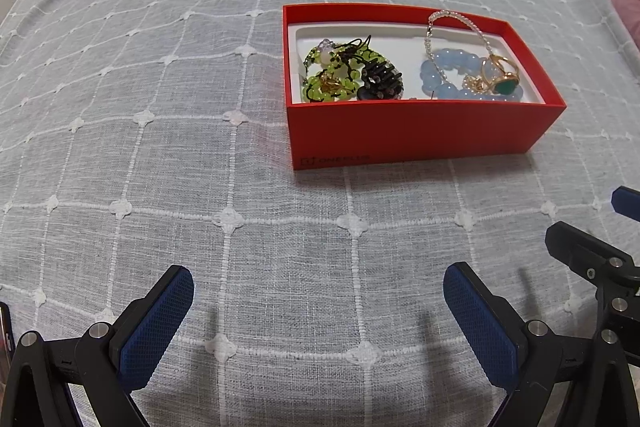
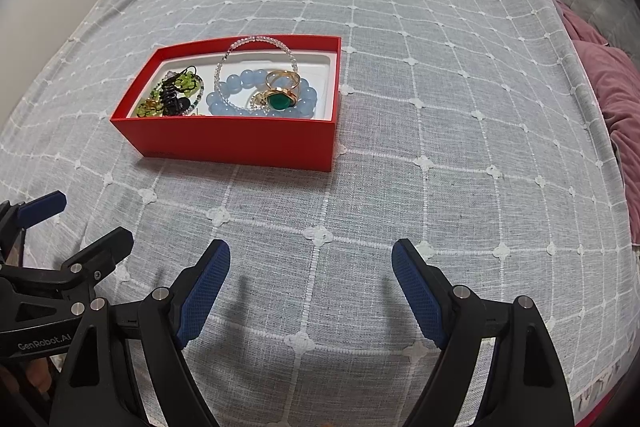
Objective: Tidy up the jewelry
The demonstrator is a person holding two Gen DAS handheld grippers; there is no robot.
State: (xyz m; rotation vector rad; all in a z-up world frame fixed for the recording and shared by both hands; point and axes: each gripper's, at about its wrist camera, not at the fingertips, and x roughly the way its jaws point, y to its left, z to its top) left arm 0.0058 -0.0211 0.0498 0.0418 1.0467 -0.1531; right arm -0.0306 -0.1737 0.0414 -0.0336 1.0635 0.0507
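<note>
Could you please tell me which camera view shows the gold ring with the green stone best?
The right wrist view: there the gold ring with the green stone faces the camera on the blue bead bracelet in the red box. In the left wrist view the ring appears obliquely, its stone partly turned away near the box's right wall.

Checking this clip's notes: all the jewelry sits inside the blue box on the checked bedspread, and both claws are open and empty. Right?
Not quite: the box is red, not blue, as the right wrist view shows. The jewelry is inside it, and the left claw and right claw are open and empty.
</note>
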